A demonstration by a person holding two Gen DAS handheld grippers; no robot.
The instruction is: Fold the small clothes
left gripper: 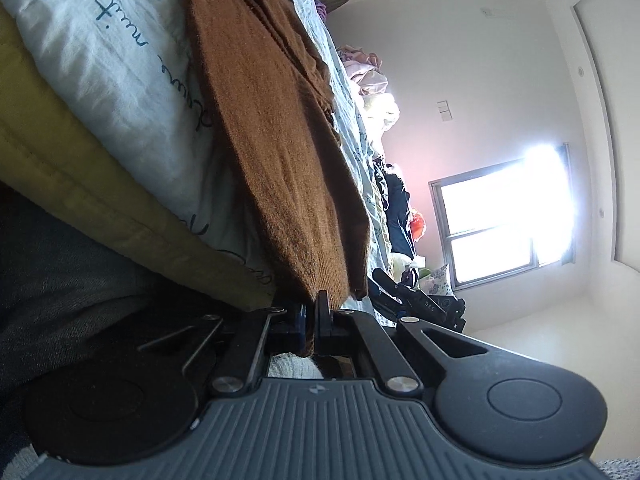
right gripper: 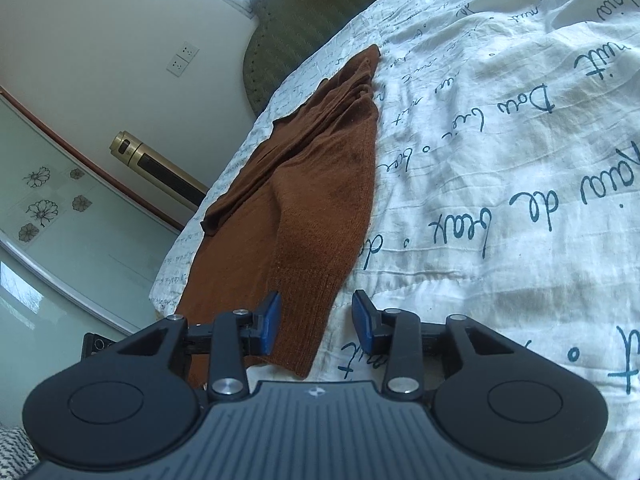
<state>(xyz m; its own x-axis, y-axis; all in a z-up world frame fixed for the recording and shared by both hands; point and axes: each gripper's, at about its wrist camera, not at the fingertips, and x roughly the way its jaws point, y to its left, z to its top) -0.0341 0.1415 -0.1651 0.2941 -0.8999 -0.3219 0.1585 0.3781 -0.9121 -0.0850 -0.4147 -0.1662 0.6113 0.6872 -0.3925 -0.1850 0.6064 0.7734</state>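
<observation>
A brown knit garment point(right gripper: 316, 200) lies stretched out on a white bedspread point(right gripper: 500, 160) with blue script. My right gripper point(right gripper: 316, 322) is open, its blue pads on either side of the garment's ribbed near hem. In the left wrist view, tilted sideways, the same brown garment point(left gripper: 272, 140) runs up the bed. My left gripper point(left gripper: 311, 320) is shut on the brown garment's edge at the near side of the bed. The other gripper point(left gripper: 416, 300) shows just beyond it.
A pile of mixed clothes point(left gripper: 380, 120) sits farther along the bed. An olive quilt edge point(left gripper: 80, 176) hangs below the bedspread. An olive headboard point(right gripper: 296, 12), a gold cylinder point(right gripper: 152, 164) and a glass panel with flowers point(right gripper: 60, 208) stand beside the bed. A bright window point(left gripper: 504, 216) is opposite.
</observation>
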